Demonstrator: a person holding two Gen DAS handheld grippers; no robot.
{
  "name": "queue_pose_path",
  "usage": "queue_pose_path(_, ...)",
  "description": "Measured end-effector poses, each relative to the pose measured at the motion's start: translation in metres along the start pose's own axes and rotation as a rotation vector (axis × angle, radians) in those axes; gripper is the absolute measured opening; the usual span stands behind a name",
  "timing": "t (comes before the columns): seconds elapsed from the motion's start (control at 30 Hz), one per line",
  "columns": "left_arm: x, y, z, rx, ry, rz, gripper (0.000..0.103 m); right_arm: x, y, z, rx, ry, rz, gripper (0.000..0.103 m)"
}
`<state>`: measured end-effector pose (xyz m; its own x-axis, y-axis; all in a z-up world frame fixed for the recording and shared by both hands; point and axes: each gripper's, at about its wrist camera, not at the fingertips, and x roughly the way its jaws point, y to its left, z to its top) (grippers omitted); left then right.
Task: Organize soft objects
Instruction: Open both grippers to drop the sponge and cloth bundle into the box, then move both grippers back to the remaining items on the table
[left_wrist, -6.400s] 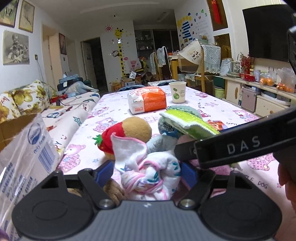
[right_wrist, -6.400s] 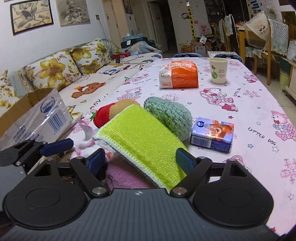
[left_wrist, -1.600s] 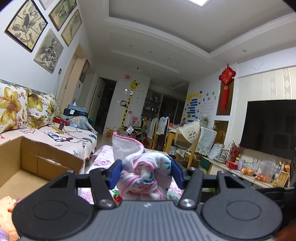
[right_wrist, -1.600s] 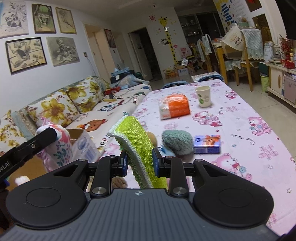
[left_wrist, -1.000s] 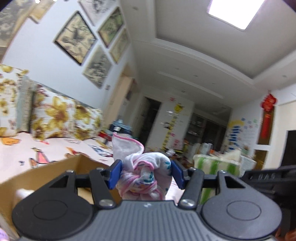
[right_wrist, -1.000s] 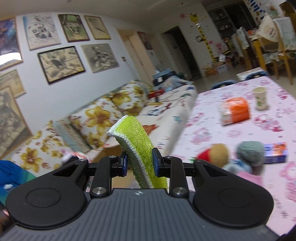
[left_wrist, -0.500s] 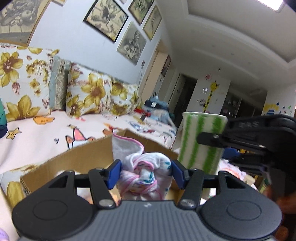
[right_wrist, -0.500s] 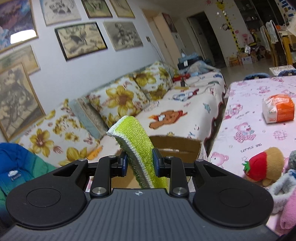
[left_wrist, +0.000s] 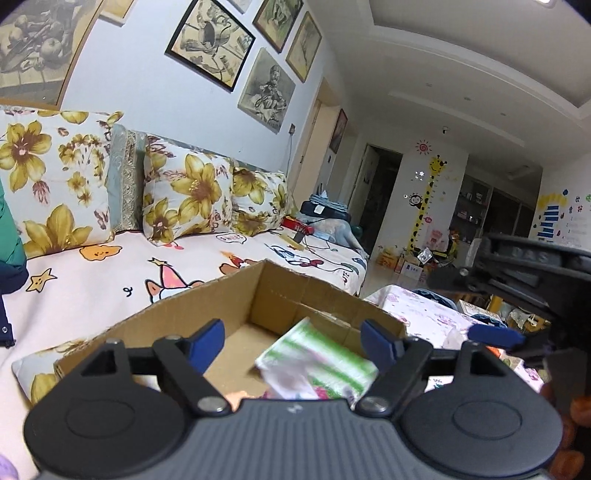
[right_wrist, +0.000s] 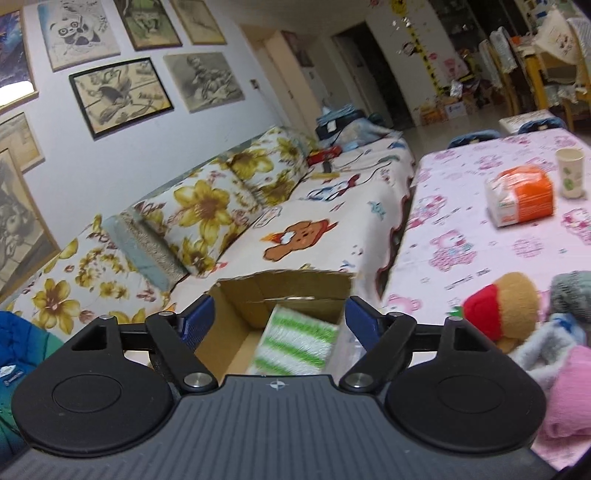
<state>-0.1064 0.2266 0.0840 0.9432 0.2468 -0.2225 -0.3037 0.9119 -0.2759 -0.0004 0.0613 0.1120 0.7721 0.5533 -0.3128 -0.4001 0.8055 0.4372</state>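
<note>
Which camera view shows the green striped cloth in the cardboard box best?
The right wrist view: the green striped cloth appears fairly sharp there, inside the cardboard box, framed by the open right claw. In the left wrist view the cloth is blurred, with a white-and-pink cloth partly over it.

The near part of the cardboard box (left_wrist: 266, 295) is hidden behind the left gripper (left_wrist: 295, 338), so most of its floor cannot be seen. The green-striped cloth (left_wrist: 321, 360) and the pink-and-white cloth (left_wrist: 295, 384) beside it are motion-blurred and partly covered. At the right edge, the pink towel (right_wrist: 569, 391) and grey plush (right_wrist: 572, 291) are cut off.
</note>
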Motion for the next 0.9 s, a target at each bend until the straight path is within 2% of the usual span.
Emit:
queue_pose_path(0.43, -0.006, -0.020, -0.004, 0.073, -0.039, -0.040, 0.094, -0.050, -0.024, -0.013, -0.039, -0.085, -0.155, 0.101)
queue_pose_path(0.9, -0.014, -0.052, -0.015, 0.181, -0.074, -0.109, 0.098, -0.071, -0.038, -0.026, -0.041, -0.114, -0.251, 0.102)
